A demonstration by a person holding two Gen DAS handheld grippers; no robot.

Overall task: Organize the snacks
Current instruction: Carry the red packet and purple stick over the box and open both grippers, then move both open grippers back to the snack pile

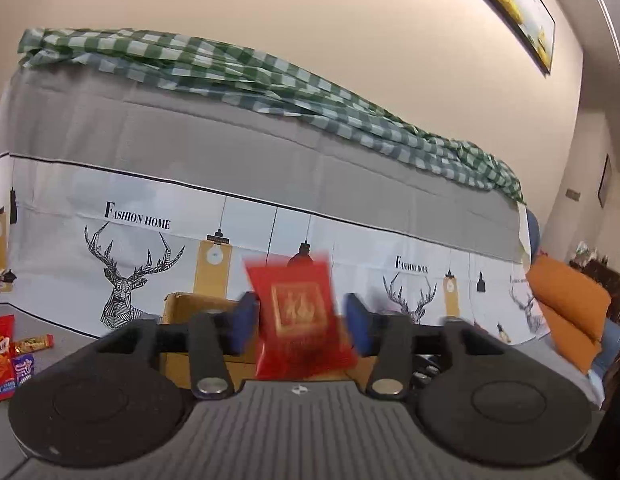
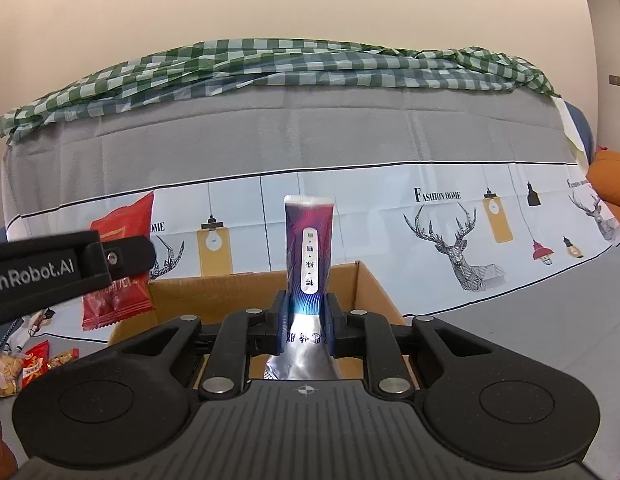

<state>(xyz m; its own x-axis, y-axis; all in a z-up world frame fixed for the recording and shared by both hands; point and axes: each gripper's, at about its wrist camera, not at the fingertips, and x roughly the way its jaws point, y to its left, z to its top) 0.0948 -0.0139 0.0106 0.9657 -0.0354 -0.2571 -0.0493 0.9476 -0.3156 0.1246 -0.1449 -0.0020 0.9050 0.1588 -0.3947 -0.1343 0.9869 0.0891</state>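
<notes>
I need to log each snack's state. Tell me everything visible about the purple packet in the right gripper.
The purple packet is a slim glossy pouch, purple-red swirls above and silver foil below, with a white label strip and a crimped top. It stands upright, pinched near its middle by the right gripper, above the open cardboard box.

A cream wall backs a sofa under a grey deer-print cover, checked cloth on top (orange cushion at three o'clock).
</notes>
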